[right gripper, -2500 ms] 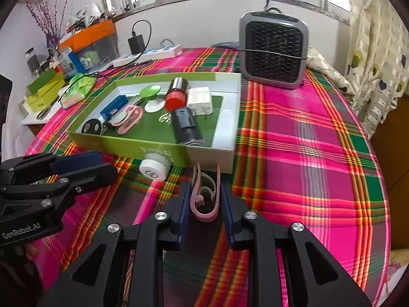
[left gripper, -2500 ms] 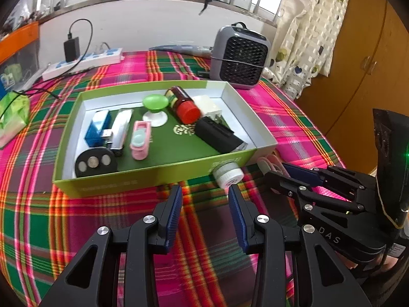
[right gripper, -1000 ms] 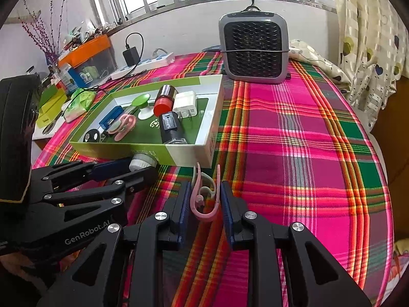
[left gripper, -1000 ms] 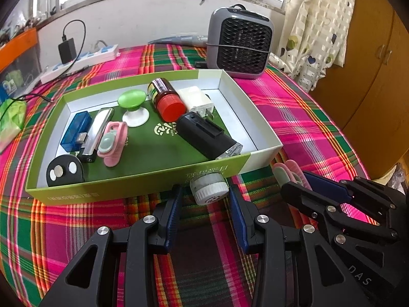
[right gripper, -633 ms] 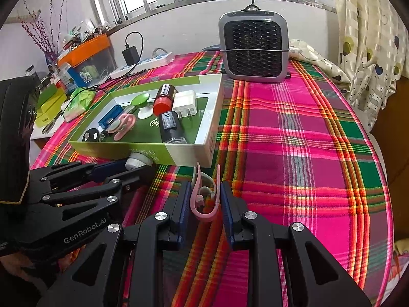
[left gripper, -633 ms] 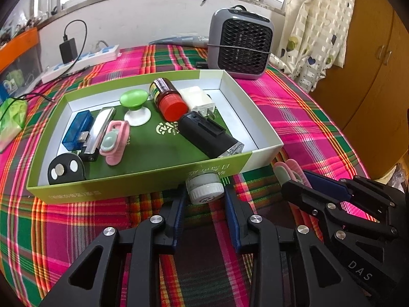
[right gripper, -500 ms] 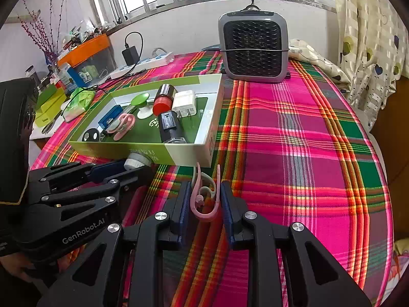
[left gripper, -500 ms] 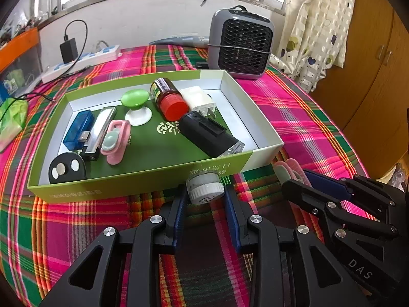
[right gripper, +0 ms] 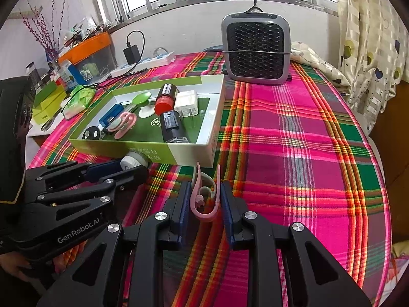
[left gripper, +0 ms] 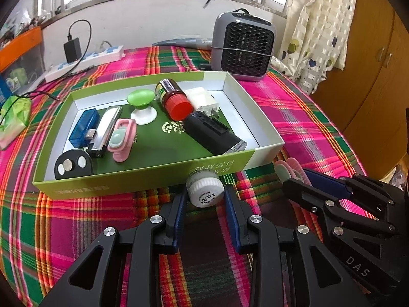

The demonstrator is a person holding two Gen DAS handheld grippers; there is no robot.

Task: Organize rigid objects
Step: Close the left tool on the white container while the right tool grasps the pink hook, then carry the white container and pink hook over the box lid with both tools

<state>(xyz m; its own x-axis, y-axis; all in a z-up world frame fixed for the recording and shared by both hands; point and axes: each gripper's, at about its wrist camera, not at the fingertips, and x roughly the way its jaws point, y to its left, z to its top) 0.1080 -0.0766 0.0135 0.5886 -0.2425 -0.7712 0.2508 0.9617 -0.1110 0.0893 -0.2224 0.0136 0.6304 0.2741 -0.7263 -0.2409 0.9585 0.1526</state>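
Observation:
My left gripper is shut on a small white screw-cap bottle just in front of the green box; the same bottle shows between its fingers in the right wrist view. My right gripper is shut on a pink clip, held beside the box's near right corner; the clip's tip peeks out in the left wrist view. The box holds a red-capped jar, a black device, a white charger, a green knob, a blue USB stick and another pink clip.
A grey fan heater stands behind the box. A power strip with a charger lies at the back left, with a green tissue pack at the left edge. The plaid tablecloth stretches bare to the right of the box.
My left gripper's jaws came together on the white bottle, which now sits slightly raised between the pads. The right gripper with the pink clip kept still.

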